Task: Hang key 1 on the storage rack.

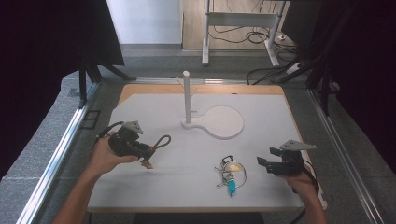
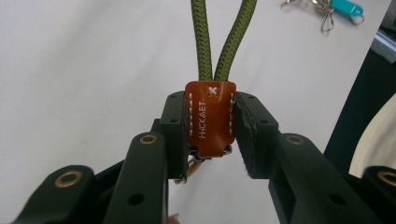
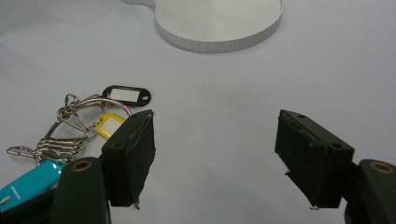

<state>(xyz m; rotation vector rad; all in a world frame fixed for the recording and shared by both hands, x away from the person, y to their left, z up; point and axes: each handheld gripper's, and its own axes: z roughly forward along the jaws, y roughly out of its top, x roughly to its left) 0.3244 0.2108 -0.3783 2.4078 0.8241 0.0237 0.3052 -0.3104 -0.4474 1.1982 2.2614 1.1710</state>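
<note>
Table (image 1: 187, 186); left jaws pinch tag (image 2: 210, 119).

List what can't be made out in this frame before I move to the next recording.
- Strap end: in the left hand-held gripper view, the jaws cover whatever hangs below the orange tab.
- Rope loop: its top is cut off by that view's upper edge.
- Key bunch: in the high view, too small to count pieces; in the right hand-held gripper view, a jaw hides part of it.
- Teal tag: cut off by the frame edge.

Orange leather tab (image 2: 210, 119), green cord (image 2: 223, 39), turquoise key tag (image 3: 25, 184).
</note>
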